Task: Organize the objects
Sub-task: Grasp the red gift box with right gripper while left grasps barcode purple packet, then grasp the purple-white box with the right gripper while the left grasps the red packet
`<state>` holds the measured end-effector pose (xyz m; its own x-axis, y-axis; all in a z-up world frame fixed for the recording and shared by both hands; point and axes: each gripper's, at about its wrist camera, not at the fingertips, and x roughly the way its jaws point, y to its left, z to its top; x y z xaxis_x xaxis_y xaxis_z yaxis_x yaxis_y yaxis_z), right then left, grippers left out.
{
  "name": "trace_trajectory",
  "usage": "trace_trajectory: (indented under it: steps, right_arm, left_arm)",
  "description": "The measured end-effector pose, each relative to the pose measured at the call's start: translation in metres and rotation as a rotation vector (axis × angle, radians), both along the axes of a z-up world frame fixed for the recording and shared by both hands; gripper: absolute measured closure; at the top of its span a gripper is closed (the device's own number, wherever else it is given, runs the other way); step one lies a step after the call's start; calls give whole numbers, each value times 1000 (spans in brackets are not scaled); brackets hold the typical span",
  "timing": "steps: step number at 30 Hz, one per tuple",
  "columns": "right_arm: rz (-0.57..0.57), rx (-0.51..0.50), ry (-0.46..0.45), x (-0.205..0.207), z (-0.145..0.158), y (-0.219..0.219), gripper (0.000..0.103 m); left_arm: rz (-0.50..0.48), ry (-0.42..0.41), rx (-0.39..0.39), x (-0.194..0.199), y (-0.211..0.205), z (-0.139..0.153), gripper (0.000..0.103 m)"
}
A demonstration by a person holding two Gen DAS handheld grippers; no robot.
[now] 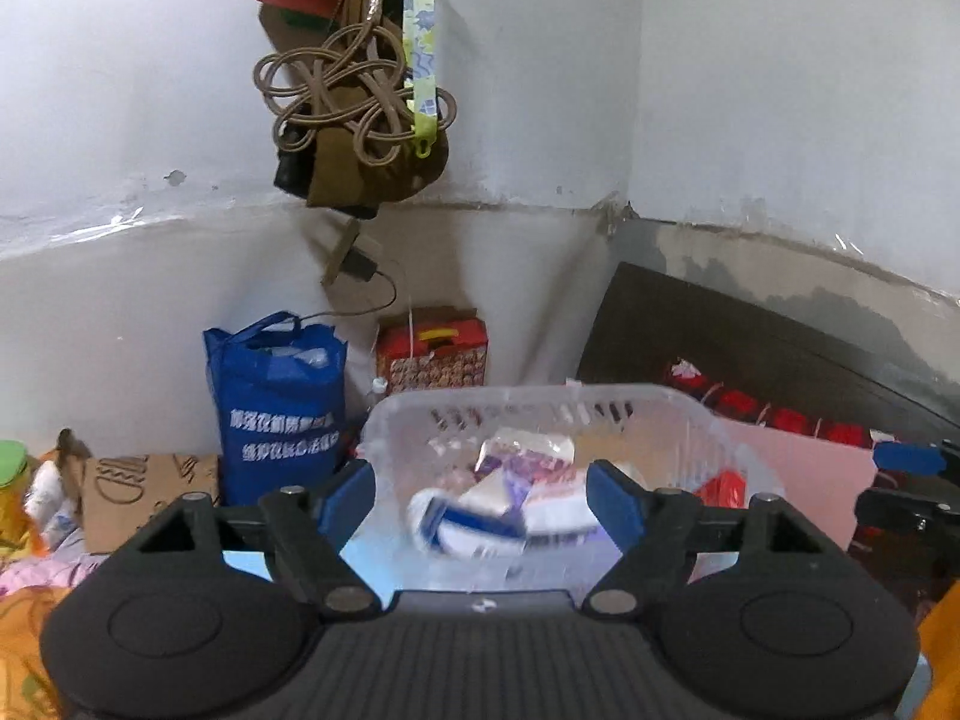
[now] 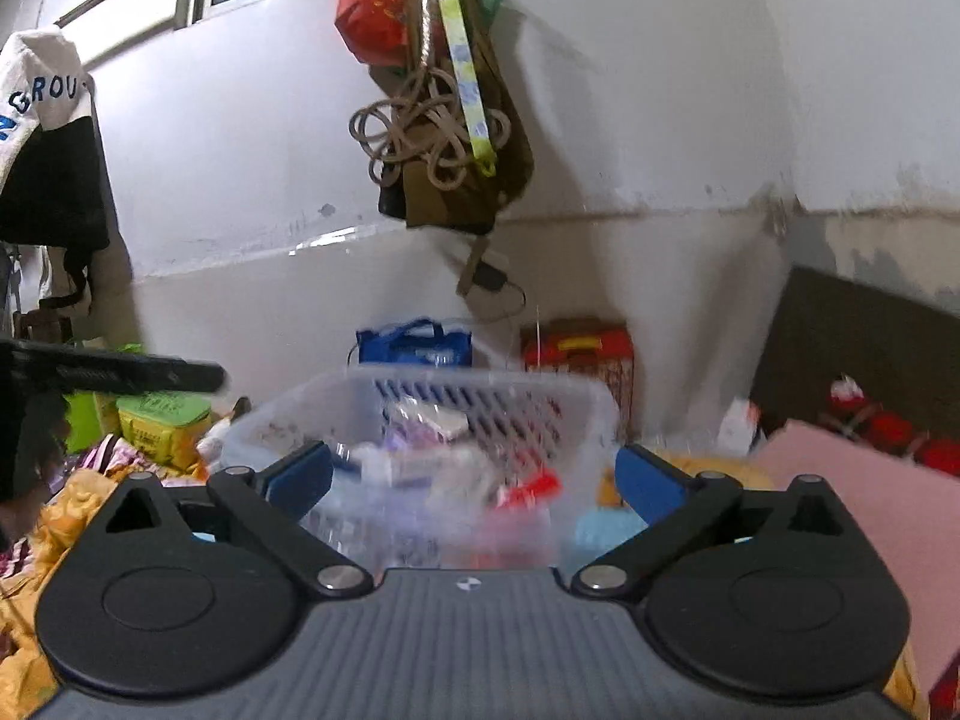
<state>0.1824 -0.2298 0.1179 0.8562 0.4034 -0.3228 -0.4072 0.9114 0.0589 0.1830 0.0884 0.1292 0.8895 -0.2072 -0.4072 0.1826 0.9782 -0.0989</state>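
Note:
A clear plastic basket (image 1: 690, 420) stands just ahead of both grippers, holding several small packets, white, blue, purple and red (image 1: 516, 498). My left gripper (image 1: 480, 495) is open, its blue pads either side of the basket's near wall, holding nothing. The basket (image 2: 576, 396) also fills the middle of the right wrist view, blurred. My right gripper (image 2: 474, 480) is open and empty, fingers spread at the basket's near side. The right gripper's tip shows at the left wrist view's right edge (image 1: 906, 459); the left gripper's body shows at the left of the right wrist view (image 2: 120, 375).
A blue tote bag (image 1: 279, 402) and a red gift box (image 1: 432, 354) stand against the wall behind. A pink board (image 1: 798, 480) lies right, a dark headboard (image 1: 750, 330) beyond. Cardboard (image 1: 150, 489) and a green-lidded tub (image 2: 162, 420) sit left. Bags and rope hang overhead (image 1: 354, 96).

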Motion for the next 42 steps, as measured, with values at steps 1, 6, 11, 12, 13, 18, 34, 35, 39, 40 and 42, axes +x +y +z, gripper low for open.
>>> trace_trajectory:
  steps: [1,6,11,12,13,18,34,35,39,40,42]
  right_arm:
    - [-6,-6,7,-7,-1,-4,0]
    - [-6,8,20,-17,-1,-11,0]
    - [-40,62,28,-15,-13,-16,0]
    - [-49,74,33,-16,-20,-16,0]
    - [-53,82,39,-17,-29,-16,0]
    - [-36,100,136,-7,-82,-6,1]
    - [-11,26,196,11,-118,3,41]
    - [0,18,203,13,-119,3,41]
    - [43,8,211,15,-121,2,41]
    - [48,13,213,15,-121,1,41]
    - [50,25,210,15,-120,-3,41]
  left_arm:
    - [8,8,-2,-7,5,2,22]
    - [52,12,-13,-19,22,12,22]
    - [56,14,-61,-29,30,-11,20]
    - [49,16,-70,-34,27,-23,20]
    - [47,18,-78,-39,23,-38,20]
    - [13,62,-102,-47,-3,-103,20]
    - [-122,146,-18,-6,-69,-153,20]
    - [-127,151,-15,-5,-72,-153,20]
    - [-136,150,-9,-1,-77,-154,20]
    - [-139,151,-10,-1,-77,-154,20]
    - [-153,153,-8,-2,-78,-155,20]
